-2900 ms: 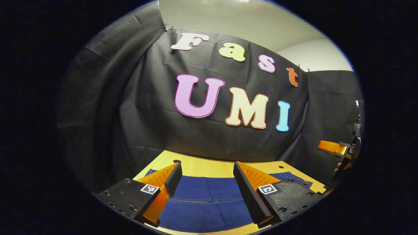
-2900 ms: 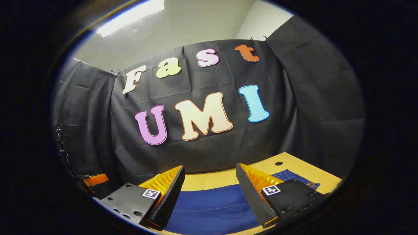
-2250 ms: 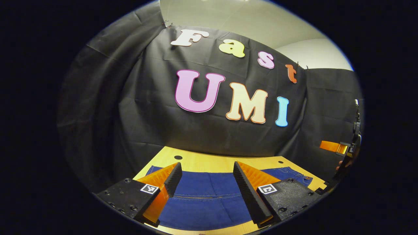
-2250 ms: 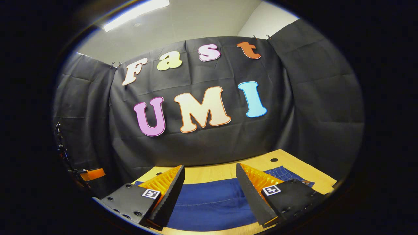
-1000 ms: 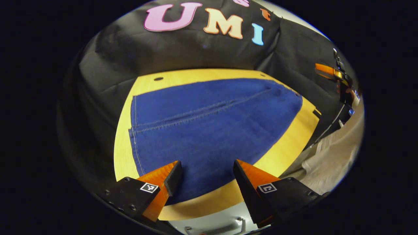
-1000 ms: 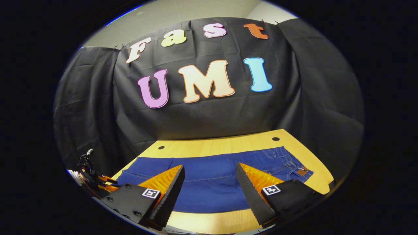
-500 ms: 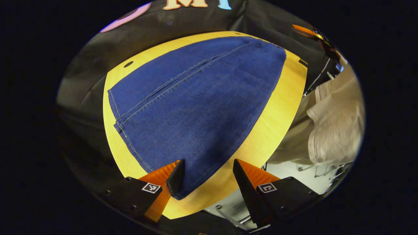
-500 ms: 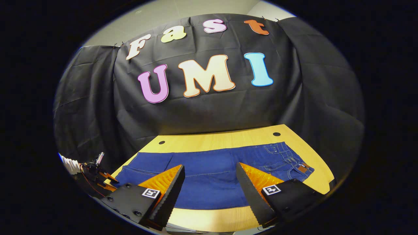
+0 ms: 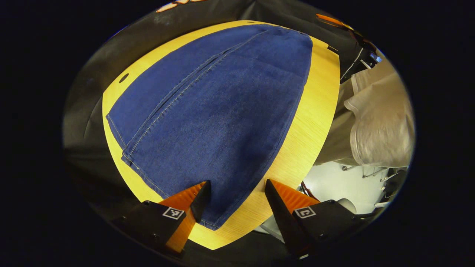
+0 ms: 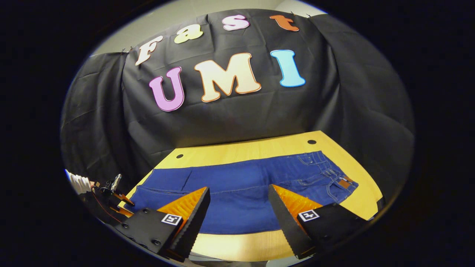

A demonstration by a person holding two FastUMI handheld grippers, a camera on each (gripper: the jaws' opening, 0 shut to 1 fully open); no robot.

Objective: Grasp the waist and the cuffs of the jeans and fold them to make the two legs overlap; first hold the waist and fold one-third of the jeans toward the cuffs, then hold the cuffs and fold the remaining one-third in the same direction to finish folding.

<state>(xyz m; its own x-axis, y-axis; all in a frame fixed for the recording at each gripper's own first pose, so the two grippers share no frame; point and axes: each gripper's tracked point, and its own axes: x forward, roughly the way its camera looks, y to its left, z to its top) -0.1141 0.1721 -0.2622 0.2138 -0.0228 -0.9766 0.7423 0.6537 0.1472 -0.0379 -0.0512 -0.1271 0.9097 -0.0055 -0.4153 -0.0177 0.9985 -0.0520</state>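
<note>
Table (image 9: 315, 111): light wood top with small round holes near its far edge, set against the black booth cloth. Jeans (image 9: 215, 118): dark blue denim, laid flat and lengthwise across the table, both legs side by side, a stitched seam running between them; waist with belt loops and a brown patch (image 10: 343, 183) at the right end in the right gripper view, cuffs (image 9: 126, 148) at the opposite end. Person: pale sleeve (image 9: 378, 122) beside the table's near edge. Left gripper (image 9: 235, 187): fingers apart, held over the near cuff corner, one finger above denim, the other above bare wood. Right gripper (image 10: 239, 194): fingers apart, above the jeans' near edge at mid-length, gripping nothing.
</note>
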